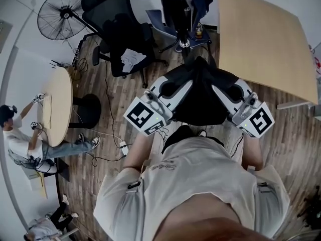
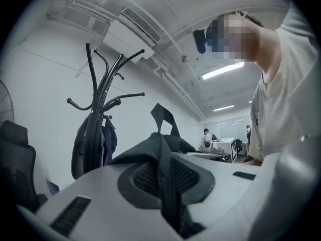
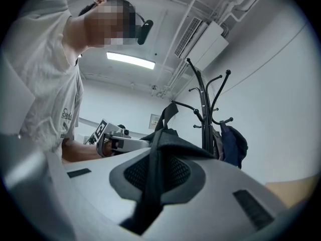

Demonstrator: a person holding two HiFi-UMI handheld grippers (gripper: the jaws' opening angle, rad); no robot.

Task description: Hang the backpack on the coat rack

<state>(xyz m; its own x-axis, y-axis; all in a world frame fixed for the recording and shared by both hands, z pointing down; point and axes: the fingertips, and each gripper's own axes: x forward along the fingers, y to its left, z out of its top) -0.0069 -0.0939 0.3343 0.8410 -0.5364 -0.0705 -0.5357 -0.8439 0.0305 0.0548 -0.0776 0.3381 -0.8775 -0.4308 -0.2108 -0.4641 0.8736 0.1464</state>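
Observation:
A black backpack [image 1: 200, 97] hangs in the air between my two grippers, in front of my chest. My left gripper [image 1: 168, 92] is shut on its black fabric [image 2: 168, 185] at the left side. My right gripper [image 1: 235, 95] is shut on the fabric [image 3: 153, 177] at the right side. The bag's top loop [image 2: 163, 117] stands up above the jaws. The black coat rack [image 1: 181, 14] stands just beyond the bag, with dark garments hanging on it. Its curved hooks [image 2: 108, 79] show to the left in the left gripper view, and the hooks [image 3: 205, 92] rise behind the bag in the right gripper view.
A black office chair [image 1: 118, 31] and a floor fan [image 1: 62, 11] stand left of the rack. A light wooden table [image 1: 263, 39] lies to the right. A round table [image 1: 57, 104] with a seated person [image 1: 20, 139] is at far left. Cables run over the wood floor [image 1: 110, 124].

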